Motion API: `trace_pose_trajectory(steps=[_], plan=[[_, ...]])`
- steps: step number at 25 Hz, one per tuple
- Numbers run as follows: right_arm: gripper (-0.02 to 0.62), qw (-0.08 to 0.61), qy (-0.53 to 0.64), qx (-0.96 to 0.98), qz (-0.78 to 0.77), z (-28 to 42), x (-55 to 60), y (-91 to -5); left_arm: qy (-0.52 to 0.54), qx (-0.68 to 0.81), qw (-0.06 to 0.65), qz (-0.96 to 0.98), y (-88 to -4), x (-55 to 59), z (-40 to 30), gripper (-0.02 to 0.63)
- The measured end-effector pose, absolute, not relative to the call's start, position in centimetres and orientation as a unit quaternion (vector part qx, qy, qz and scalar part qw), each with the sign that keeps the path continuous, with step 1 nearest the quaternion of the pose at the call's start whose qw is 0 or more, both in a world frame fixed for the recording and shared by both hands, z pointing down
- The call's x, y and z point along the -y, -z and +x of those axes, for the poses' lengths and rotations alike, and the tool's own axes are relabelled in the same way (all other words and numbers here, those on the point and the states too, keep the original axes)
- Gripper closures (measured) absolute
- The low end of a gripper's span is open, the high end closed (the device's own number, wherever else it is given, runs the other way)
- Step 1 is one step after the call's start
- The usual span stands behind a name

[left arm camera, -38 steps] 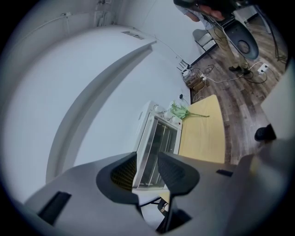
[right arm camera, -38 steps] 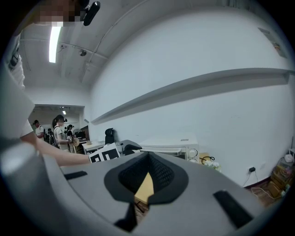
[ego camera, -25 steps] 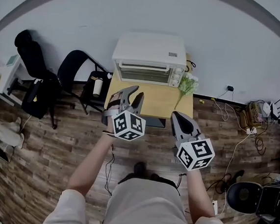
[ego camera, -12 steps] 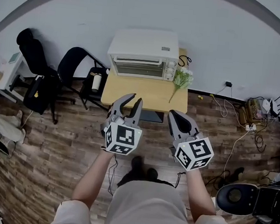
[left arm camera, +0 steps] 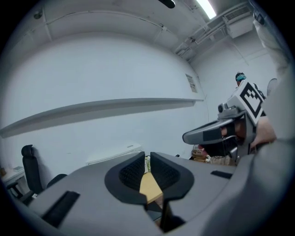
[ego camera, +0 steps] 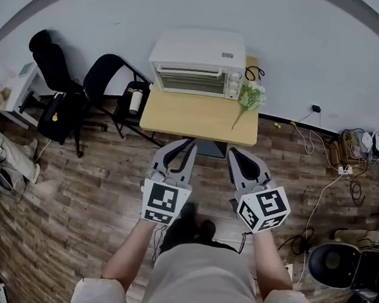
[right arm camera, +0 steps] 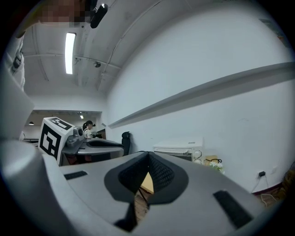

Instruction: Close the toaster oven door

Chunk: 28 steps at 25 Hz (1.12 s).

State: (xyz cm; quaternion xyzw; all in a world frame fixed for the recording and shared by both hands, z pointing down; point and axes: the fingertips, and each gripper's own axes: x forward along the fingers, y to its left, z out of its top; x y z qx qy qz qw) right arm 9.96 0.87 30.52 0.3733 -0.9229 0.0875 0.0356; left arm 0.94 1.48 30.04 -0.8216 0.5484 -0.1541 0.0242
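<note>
A white toaster oven (ego camera: 199, 52) sits at the far edge of the table (ego camera: 199, 118), its glass door (ego camera: 195, 83) upright and seemingly shut. Both grippers hang near the person, well apart from the table: the left gripper (ego camera: 180, 147) with jaws slightly spread and empty, the right gripper (ego camera: 232, 153) with jaws pressed together on nothing. The door seems to need no push; keeping clear looks wisest.

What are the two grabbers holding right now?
Nothing. The left gripper has its jaws apart around only air; the right gripper is shut on nothing. Both hang short of the toaster oven.
</note>
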Motion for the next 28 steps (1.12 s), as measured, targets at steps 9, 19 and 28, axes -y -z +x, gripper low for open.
trace_pose_trajectory(steps=[9, 19, 28], plan=[[0.597, 0.039, -0.082, 0.932, 0.350, 10.0, -1.8, -30.4, 0.116, -0.532, -0.029, -0.838, -30.4, -3.8, 2.6, 0.586], [0.597, 0.053, -0.066, 0.937, 0.339, 10.5, -3.1, -30.8, 0.078, -0.542, -0.067, -0.834, -30.7, -5.0, 2.9, 0.591], [0.597, 0.053, -0.069, 0.936, 0.342, 10.8, -3.3, -31.2, 0.075, -0.544, -0.075, -0.833, -30.8, -4.9, 2.5, 0.592]])
